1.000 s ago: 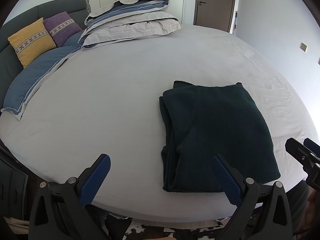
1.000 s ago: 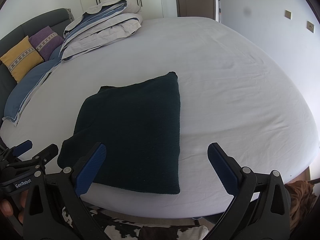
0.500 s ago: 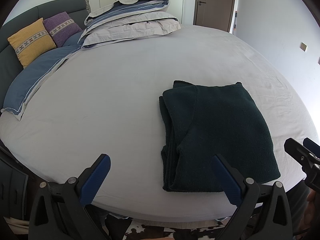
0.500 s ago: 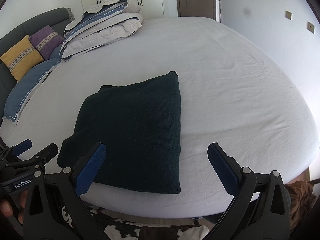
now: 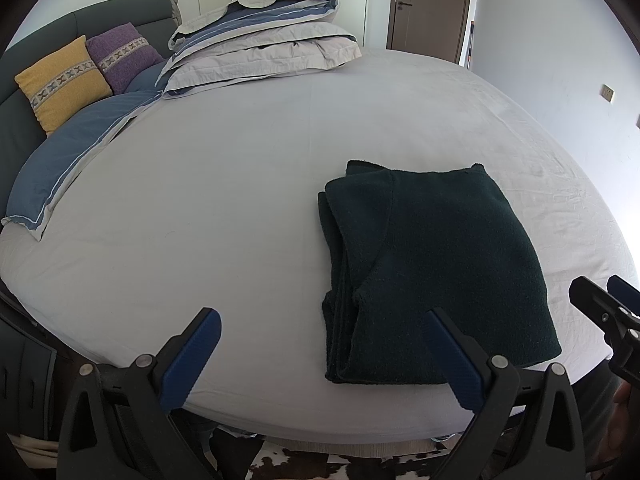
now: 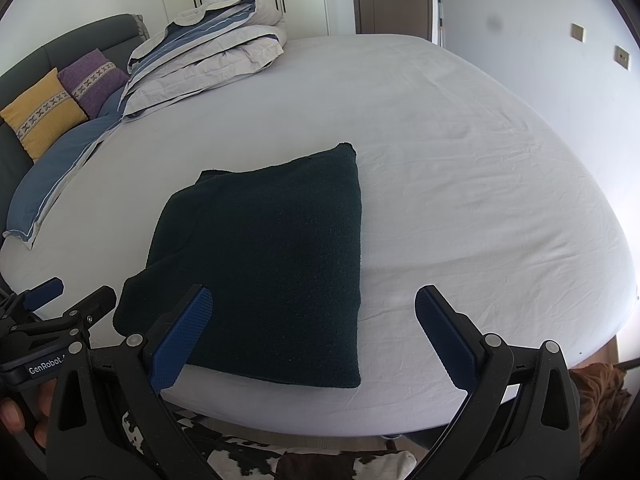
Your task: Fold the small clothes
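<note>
Left wrist view gives me the left gripper (image 5: pixel 320 354) spread wide, holding nothing; the folded dark garment (image 5: pixel 432 276) lies on the bed (image 5: pixel 224 208) just ahead, toward its right finger. My right gripper (image 6: pixel 314 326) is equally spread, garment ahead-left.

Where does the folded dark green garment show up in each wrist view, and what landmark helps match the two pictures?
Left wrist view: the garment lies right of centre on the bed, ahead of this hand-held gripper's right finger.
Right wrist view: the garment lies left of centre, ahead of this hand-held gripper's left finger.
Shared landmark: the folded duvet at the far left, beside the yellow cushion.
</note>
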Tool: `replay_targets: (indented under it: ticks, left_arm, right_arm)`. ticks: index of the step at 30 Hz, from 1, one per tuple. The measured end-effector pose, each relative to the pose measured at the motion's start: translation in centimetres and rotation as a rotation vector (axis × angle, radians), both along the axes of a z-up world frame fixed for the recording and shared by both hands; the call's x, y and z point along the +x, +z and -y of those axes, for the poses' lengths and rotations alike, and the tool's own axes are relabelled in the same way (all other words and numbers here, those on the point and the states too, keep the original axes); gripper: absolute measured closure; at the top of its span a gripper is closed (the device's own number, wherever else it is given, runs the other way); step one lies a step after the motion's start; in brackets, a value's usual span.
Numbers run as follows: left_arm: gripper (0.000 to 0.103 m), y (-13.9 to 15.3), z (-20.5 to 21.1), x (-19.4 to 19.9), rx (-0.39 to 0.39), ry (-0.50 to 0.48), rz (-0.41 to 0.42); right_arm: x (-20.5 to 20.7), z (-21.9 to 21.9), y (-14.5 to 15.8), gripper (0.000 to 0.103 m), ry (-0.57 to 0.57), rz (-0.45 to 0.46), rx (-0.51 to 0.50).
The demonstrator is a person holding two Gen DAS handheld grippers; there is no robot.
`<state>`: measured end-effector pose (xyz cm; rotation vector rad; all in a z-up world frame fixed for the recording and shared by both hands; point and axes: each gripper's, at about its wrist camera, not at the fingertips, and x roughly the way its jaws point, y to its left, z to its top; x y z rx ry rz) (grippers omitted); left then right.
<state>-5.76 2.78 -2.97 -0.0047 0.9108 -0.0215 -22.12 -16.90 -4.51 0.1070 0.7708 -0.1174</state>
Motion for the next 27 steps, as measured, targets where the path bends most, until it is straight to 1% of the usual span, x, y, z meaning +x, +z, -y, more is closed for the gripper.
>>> replay_targets:
  ticks: [20, 27]
  left_arm:
    - [0.000, -0.23, -0.22, -0.02, -0.004, -0.007, -0.011]
    - [0.000, -0.29, -0.18, -0.04, 0.007, -0.006, -0.010]
  right_arm:
    - [-0.07, -0.15, -0.03, 0.000, 0.000, -0.003, 0.000]
    - [-0.08, -0.11, -0.20, 0.000, 0.003, -0.004, 0.000]
